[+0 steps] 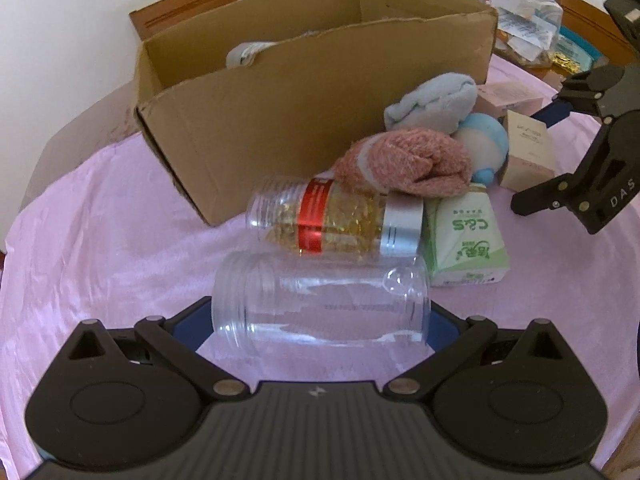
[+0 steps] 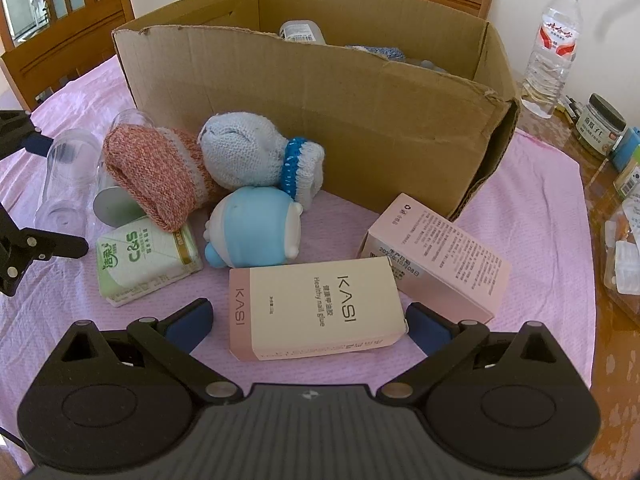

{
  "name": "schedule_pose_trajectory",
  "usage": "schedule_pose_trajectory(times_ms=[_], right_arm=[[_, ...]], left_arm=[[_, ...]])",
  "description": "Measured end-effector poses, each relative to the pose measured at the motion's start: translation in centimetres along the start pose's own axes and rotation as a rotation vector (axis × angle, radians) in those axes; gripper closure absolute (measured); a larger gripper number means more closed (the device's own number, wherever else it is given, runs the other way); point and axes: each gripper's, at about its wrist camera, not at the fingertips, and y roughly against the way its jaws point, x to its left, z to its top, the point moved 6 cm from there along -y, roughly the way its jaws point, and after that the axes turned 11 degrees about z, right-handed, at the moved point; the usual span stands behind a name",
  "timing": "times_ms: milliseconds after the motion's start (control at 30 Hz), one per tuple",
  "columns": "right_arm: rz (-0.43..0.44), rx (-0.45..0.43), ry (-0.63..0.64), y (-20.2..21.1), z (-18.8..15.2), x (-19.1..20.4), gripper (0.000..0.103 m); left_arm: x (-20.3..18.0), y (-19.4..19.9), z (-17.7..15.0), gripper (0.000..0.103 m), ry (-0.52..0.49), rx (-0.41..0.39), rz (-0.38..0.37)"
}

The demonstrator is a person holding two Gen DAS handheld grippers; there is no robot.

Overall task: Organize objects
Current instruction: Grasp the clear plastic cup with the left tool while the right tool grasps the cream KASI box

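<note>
A clear empty jar [image 1: 320, 304] lies on its side on the pink cloth, between the fingers of my left gripper [image 1: 322, 320], which is open and spread to the jar's full length. Behind it lies a capsule jar [image 1: 332, 220] with a red label and silver lid. My right gripper [image 2: 308, 320] is open around a cream and pink KASI box [image 2: 316, 308] lying flat; its right pad is almost at the box's end. A pink sock [image 2: 160, 172], a grey-blue sock [image 2: 248, 152], a blue toy [image 2: 256, 232] and a green tissue pack [image 2: 148, 264] lie clustered between the grippers.
An open cardboard box [image 2: 360, 112] stands behind the pile with a few items inside. A second pink carton [image 2: 436, 256] lies by its right corner. A water bottle [image 2: 552, 48], a dark-lidded jar [image 2: 600, 126] and clutter crowd the table's right edge. Wooden chairs stand behind.
</note>
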Motion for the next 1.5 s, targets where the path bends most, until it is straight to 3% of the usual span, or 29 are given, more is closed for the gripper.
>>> schedule_pose_trajectory(times_ms=[533,633,867,1500], right_arm=[[0.011,0.028,0.015,0.0,0.1,0.4,0.000],[0.016,0.032,0.022,0.1,0.0,0.6,0.001],[0.022,0.035,0.030,0.7,0.0,0.9,0.018],[-0.029,0.062,0.109,4.1,1.8,2.5,0.019]], left_arm=[[-0.1,-0.1,1.1,0.001,-0.004,-0.014,-0.058],[0.1,-0.1,1.2,0.006,0.007,-0.014,-0.068],[0.6,0.0,1.2,0.012,0.031,-0.006,-0.088],[2.7,4.2,3.5,0.012,0.056,-0.025,-0.121]])
